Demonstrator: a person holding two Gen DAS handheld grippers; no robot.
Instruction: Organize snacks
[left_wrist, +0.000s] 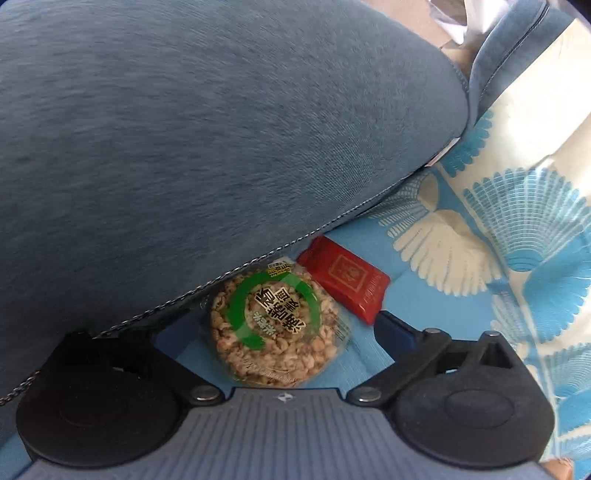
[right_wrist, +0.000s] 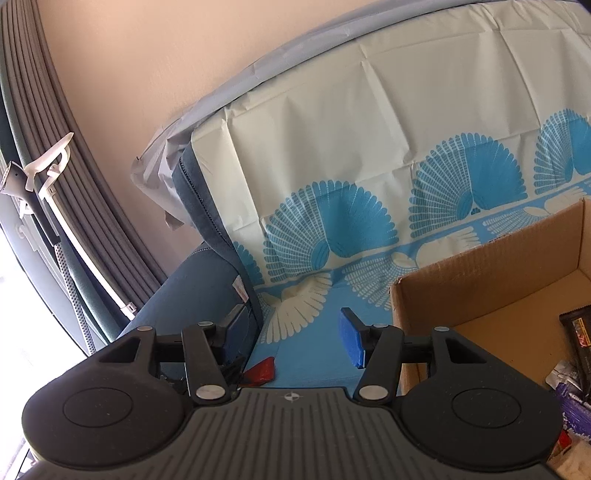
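Blue fan-print cloth (left_wrist: 443, 306) covers the sofa seat. Left tool (left_wrist: 284, 328) spread wide, nothing pinched, round puffed-grain snack pack (left_wrist: 277, 325) lying between its jaws beside red packet (left_wrist: 345, 282), under blue cushion (left_wrist: 184, 147). Right tool (right_wrist: 291, 341) half spread, empty, beside cardboard box (right_wrist: 480, 273) holding snacks.

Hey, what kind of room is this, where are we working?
Most likely a living room at home: a blue fabric sofa draped with a fan-patterned cover, grey curtains by a bright window, and snacks lying on the seat beside a cardboard box.
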